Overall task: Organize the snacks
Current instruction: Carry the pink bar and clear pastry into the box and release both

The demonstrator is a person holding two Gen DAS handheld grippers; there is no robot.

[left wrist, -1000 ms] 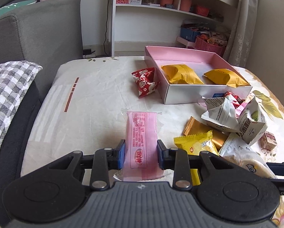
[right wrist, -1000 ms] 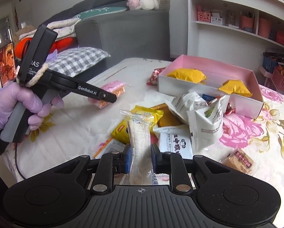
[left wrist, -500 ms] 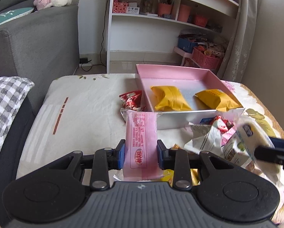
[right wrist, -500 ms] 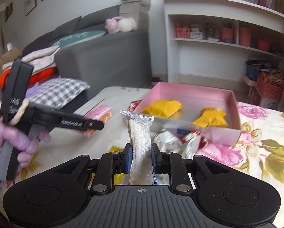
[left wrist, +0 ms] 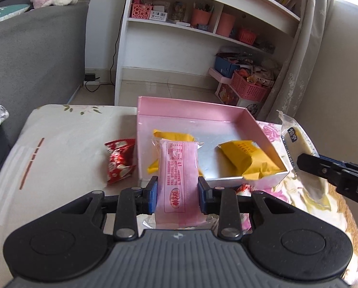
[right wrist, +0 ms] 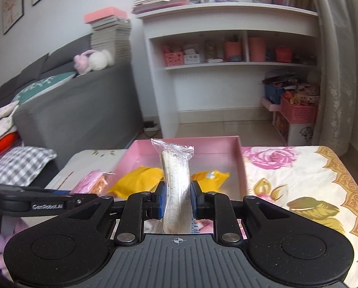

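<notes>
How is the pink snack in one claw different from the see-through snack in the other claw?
The pink snack has a solid pink wrapper with red print; the see-through snack has a clear wrapper showing something pale inside. The pink one looks wider between its pads, the clear one narrower. The left claw holds the pink one, the right claw the clear one. Both are gripped near the pink box.

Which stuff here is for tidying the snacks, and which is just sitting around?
For the job:
pink snack in left gripper
clear snack in right gripper
pink box
yellow packs
red snack

Just lying about:
plush toy
book stack
checked pillow
</notes>
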